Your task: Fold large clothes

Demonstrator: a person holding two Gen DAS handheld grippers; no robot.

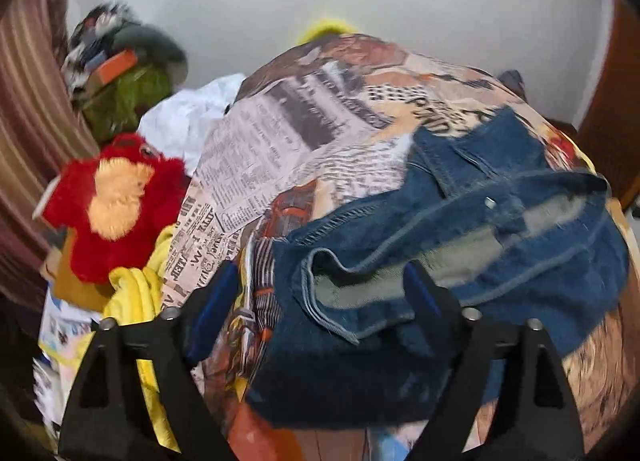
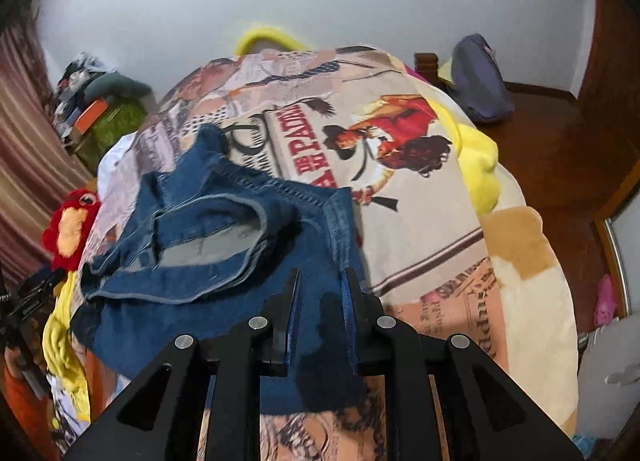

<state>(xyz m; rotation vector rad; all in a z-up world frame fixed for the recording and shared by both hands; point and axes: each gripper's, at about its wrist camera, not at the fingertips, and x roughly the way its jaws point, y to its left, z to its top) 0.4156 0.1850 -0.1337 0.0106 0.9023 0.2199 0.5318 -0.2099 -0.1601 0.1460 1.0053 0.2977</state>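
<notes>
Wooden floor shows only beside right tongs.

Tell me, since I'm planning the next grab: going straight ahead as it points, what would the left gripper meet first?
Most likely the jeans: the open left gripper points down at their waistband, spread on the printed blanket. Depth is unclear.

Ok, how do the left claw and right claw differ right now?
The left claw stands wide open, nothing pressed between its blue pads; the right claw is nearly shut. The left hangs over the blue denim jeans' waistband; the right pinches a lower fold. Both are black and point down at the jeans.
</notes>
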